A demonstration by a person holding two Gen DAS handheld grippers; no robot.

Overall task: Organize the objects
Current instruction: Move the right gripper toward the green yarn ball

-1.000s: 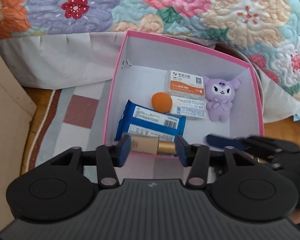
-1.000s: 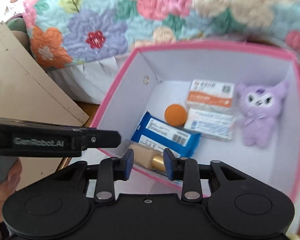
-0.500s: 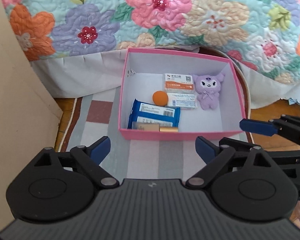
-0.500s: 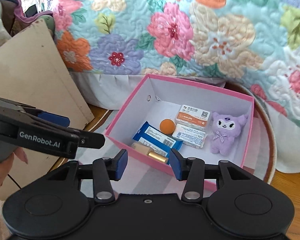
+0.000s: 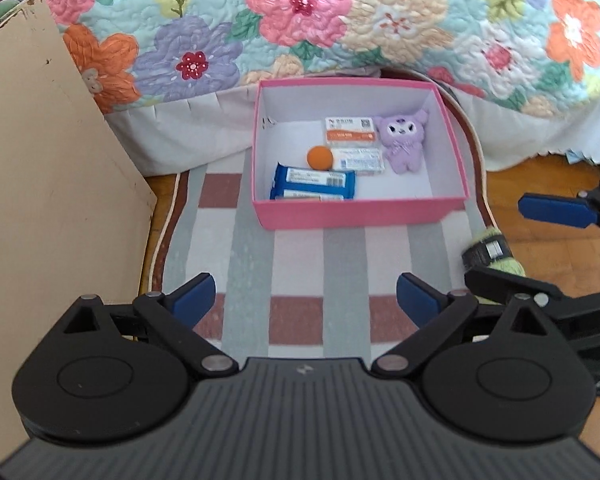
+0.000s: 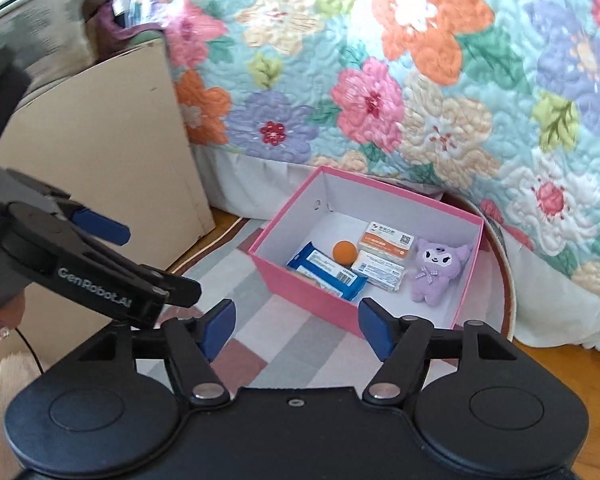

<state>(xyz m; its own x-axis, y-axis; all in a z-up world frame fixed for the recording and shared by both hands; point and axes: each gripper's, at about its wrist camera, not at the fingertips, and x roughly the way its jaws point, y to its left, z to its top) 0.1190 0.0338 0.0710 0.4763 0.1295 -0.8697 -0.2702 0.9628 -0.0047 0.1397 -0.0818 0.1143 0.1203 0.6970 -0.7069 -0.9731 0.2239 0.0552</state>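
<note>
A pink box (image 5: pixel 364 213) (image 6: pixel 300 280) stands on a striped rug. Inside lie a blue packet (image 5: pixel 314 180) (image 6: pixel 326 270), an orange ball (image 5: pixel 319 157) (image 6: pixel 344 251), two white and orange cartons (image 5: pixel 350 130) (image 6: pixel 386 240), a purple plush toy (image 5: pixel 402 144) (image 6: pixel 438 268) and a tan tube (image 5: pixel 304 197) by the near wall. My left gripper (image 5: pixel 305 300) is open and empty, back from the box. My right gripper (image 6: pixel 296 324) is open and empty; it also shows in the left wrist view (image 5: pixel 556 210).
A beige board (image 5: pixel 48 184) (image 6: pixel 112 152) leans at the left. A floral quilt (image 5: pixel 340 20) (image 6: pixel 420 80) hangs behind the box. A green and black item (image 5: pixel 490 252) lies at the rug's right edge. Wooden floor (image 5: pixel 540 176) lies to the right.
Both grippers have let go of the tan tube, opened wide and pulled back and up from the box. The tube now lies inside the box by its near wall.
</note>
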